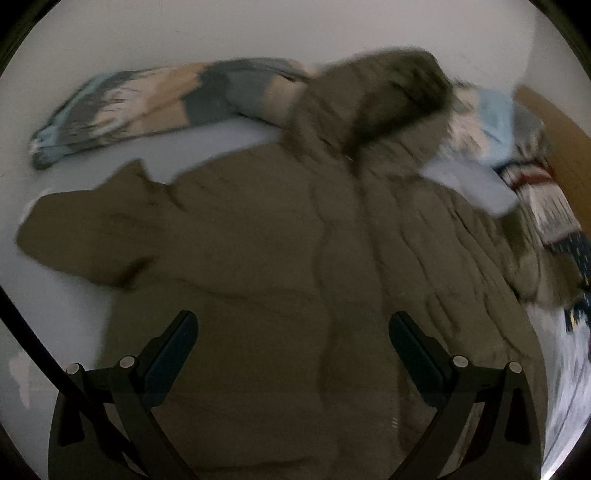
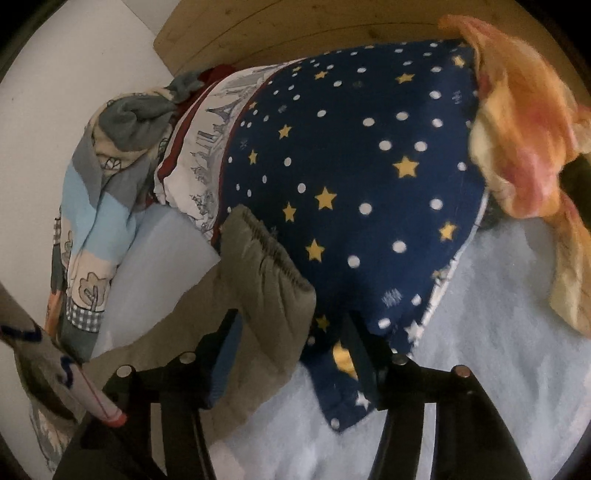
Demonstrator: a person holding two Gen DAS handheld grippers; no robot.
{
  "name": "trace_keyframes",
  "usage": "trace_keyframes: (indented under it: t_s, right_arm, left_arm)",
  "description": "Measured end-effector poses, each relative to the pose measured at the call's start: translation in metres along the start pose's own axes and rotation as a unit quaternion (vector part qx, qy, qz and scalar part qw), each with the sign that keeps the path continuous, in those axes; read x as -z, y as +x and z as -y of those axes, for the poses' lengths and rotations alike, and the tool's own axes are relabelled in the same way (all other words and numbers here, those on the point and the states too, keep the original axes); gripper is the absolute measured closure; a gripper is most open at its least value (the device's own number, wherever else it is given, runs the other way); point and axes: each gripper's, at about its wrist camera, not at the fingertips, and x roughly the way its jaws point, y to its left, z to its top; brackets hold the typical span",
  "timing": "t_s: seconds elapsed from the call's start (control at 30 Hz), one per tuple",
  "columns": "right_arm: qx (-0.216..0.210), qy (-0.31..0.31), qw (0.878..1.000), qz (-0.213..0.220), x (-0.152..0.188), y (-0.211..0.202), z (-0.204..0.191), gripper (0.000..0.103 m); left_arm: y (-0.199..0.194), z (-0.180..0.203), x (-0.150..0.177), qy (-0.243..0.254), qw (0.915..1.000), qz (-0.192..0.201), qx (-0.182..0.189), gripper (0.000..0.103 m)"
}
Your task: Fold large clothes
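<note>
Two grippers over one padded olive-green hooded coat (image 1: 258, 240) spread on the pale bed sheet (image 1: 74, 314); left gripper (image 1: 293, 332) hangs wide open, empty, above its body; right gripper (image 2: 291, 339) half-open straddling the ribbed sleeve cuff (image 2: 269, 258), sleeve running away leftward; grip unclear.

A dark blue pillow (image 2: 354, 177) with yellow stars and white dots lies on the pale blue bed sheet (image 2: 498, 369), against the wooden headboard (image 2: 295, 26). Beside it is a white pillow with red stripes and drawings of towers (image 2: 207, 147), and an orange and pink cloth (image 2: 524, 122) lies crumpled at the other edge of the star pillow. A rolled blanket in light blue, grey and beige (image 1: 147, 103) lies along the white wall (image 1: 258, 29).
</note>
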Motion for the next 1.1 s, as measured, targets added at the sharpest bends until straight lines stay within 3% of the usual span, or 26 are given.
trace_keyframes:
  t_s: [0.1,0.17,0.27,0.43,0.6,0.83,1.1]
  right_arm:
    - [0.002,0.006,1.000,-0.006,-0.003,0.017,0.004,0.057]
    - [-0.010,0.003,1.000,-0.008,-0.002,0.026,0.006,0.073]
    - [-0.006,-0.003,1.000,0.006,0.001,0.025,0.000,0.084]
    - [-0.015,-0.013,0.999,0.049,0.003,-0.007,-0.019,0.088]
    - [-0.060,-0.025,0.995,0.080,0.000,-0.058,-0.050,0.088]
    - [-0.124,-0.093,0.981,0.120,-0.001,-0.154,-0.138,0.089]
    - [-0.183,-0.162,0.961,0.127,0.037,-0.238,-0.237,0.089]
  left_arm:
    - [0.012,0.017,0.009,0.028,0.9995,-0.010,-0.010,0.000]
    - [0.019,0.024,0.014,0.037,0.9990,-0.015,-0.019,0.000]
    - [0.031,0.029,0.022,0.039,0.9986,-0.028,-0.021,0.000]
    - [0.047,0.038,0.031,0.056,0.9964,-0.041,-0.047,0.000]
    - [0.045,0.038,0.030,0.057,0.9962,-0.043,-0.050,0.000]
    - [0.024,0.045,0.025,0.063,0.9969,-0.018,-0.045,0.000]
    - [-0.019,0.035,0.009,0.041,0.9987,0.017,-0.023,0.000]
